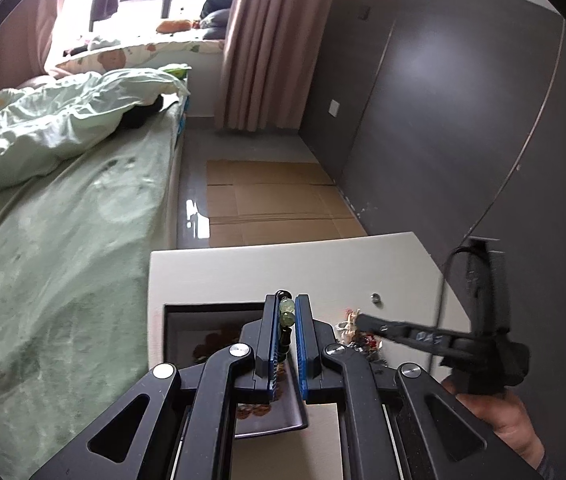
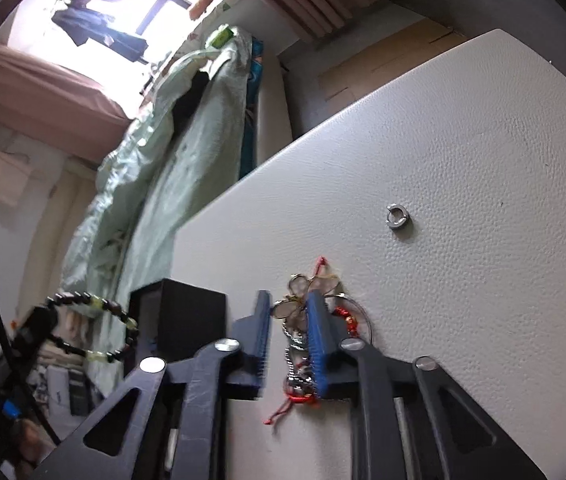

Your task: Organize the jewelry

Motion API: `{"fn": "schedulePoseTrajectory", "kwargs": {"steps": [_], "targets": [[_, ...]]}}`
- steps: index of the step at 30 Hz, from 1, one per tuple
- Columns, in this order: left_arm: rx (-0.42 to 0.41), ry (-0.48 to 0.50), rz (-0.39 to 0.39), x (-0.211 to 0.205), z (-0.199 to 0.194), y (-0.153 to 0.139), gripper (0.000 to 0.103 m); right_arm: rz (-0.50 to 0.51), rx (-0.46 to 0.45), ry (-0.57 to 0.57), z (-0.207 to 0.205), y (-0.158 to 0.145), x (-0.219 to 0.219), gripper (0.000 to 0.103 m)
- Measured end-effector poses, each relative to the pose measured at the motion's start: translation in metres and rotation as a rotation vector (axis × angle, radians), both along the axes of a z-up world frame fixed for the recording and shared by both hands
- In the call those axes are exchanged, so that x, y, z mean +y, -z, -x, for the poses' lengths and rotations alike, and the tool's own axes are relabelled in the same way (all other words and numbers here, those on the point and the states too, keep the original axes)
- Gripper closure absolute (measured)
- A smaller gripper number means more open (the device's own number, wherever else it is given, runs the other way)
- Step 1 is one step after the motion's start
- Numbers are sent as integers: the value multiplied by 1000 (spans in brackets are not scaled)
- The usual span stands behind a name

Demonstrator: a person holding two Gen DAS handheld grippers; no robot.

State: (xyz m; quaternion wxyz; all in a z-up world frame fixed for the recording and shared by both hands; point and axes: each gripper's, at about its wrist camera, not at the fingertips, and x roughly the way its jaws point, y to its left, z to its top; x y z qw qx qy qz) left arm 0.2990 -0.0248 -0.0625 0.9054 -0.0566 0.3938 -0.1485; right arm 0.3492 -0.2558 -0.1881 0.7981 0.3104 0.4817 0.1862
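My left gripper [image 1: 286, 312] is shut on a beaded bracelet [image 1: 286, 312] of dark and pale green beads and holds it above a black box [image 1: 211, 336] on the white table [image 1: 283, 272]. The bracelet also shows in the right wrist view [image 2: 95, 328], hanging in the air next to the box [image 2: 179, 320]. My right gripper [image 2: 287, 304] is open and low over a pile of jewelry [image 2: 303, 320] with red cord, chain and a clear flower piece, its fingers on either side of the pile. A small silver ring [image 2: 395, 218] lies farther out on the table.
A bed [image 1: 63, 220] with green bedding runs along the table's left side. Flat cardboard [image 1: 275, 204] lies on the floor beyond the table. A dark grey wall [image 1: 463, 120] stands at the right. The silver ring shows in the left wrist view [image 1: 375, 299].
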Motion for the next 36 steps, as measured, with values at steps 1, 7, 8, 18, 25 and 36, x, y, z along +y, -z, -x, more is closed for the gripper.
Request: {"fn": "schedulePoseTrajectory", "kwargs": {"steps": [1, 7, 8, 18, 25, 36], "targets": [[1, -6, 7, 4, 0, 1, 95, -4, -8, 8, 2, -2, -2, 98], [-4, -31, 42, 20, 5, 3, 95, -51, -37, 44, 13, -11, -13, 101], [-4, -33, 46, 22, 5, 4, 95, -54, -43, 45, 13, -14, -13, 101], [-23, -38, 67, 31, 10, 2, 95, 44, -10, 22, 7, -23, -7, 92], [-26, -49, 67, 37, 5, 15, 95, 84, 18, 11, -15, -21, -5, 86], [-4, -47, 109, 47, 0, 28, 95, 194, 54, -41, -19, -12, 17, 70]]}}
